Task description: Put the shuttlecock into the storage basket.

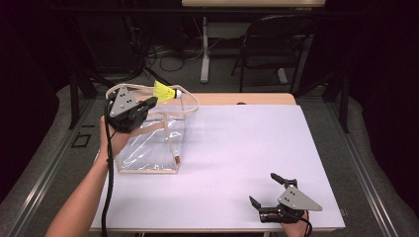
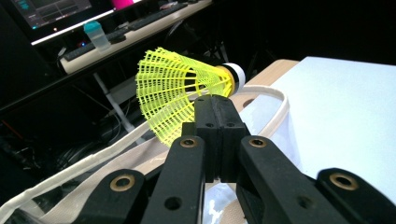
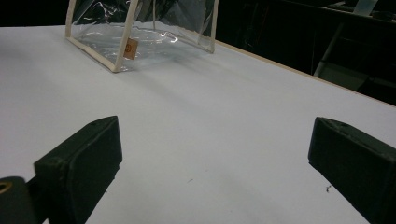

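Up close in the left gripper view: left gripper (image 2: 218,109) clamped on the skirt of a yellow shuttlecock (image 2: 180,95), mesh flaring toward the frame's left, white-banded cork toward upper right, long axis nearly level. From above, upper left: shuttlecock over the clear bag (image 1: 148,143). Lower right: right gripper (image 1: 267,190), jaws wide apart, low over the white table (image 1: 247,148).

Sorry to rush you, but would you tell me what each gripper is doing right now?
Left gripper: shut on the skirt of the yellow plastic mesh shuttlecock, above the clear plastic bag.
Right gripper: open, holding nothing, low over the white table.
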Demonstrator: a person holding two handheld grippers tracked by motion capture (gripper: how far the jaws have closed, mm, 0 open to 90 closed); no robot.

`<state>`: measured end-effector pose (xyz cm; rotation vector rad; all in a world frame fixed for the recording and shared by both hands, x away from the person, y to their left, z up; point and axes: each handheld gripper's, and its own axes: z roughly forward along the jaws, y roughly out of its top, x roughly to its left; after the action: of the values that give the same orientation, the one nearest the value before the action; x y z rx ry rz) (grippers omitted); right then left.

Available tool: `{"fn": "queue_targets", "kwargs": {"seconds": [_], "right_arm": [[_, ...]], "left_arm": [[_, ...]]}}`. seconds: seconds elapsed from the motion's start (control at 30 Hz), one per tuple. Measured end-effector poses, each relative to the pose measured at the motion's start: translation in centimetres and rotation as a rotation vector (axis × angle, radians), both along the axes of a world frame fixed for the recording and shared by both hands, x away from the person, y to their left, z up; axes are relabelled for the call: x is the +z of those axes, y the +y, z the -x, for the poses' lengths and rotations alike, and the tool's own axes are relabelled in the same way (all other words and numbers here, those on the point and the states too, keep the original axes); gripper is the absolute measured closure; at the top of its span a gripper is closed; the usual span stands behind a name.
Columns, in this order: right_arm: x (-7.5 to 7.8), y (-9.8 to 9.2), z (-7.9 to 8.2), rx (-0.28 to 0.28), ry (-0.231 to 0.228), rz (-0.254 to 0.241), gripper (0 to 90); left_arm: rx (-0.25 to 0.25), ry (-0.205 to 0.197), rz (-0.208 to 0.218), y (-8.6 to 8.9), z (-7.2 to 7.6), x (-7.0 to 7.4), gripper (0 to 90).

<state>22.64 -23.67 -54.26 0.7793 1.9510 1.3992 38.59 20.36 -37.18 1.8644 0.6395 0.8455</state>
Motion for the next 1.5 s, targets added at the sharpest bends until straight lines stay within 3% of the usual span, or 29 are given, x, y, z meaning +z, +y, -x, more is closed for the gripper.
{"fn": "queue_targets", "kwargs": {"seconds": [1.5], "right_arm": [[0.0,0.0,0.0,-0.001,0.000,-0.001,2.4]], "left_arm": [[0.011,0.166,-0.129,-0.1,-3.1,-0.3,90.0]]}}
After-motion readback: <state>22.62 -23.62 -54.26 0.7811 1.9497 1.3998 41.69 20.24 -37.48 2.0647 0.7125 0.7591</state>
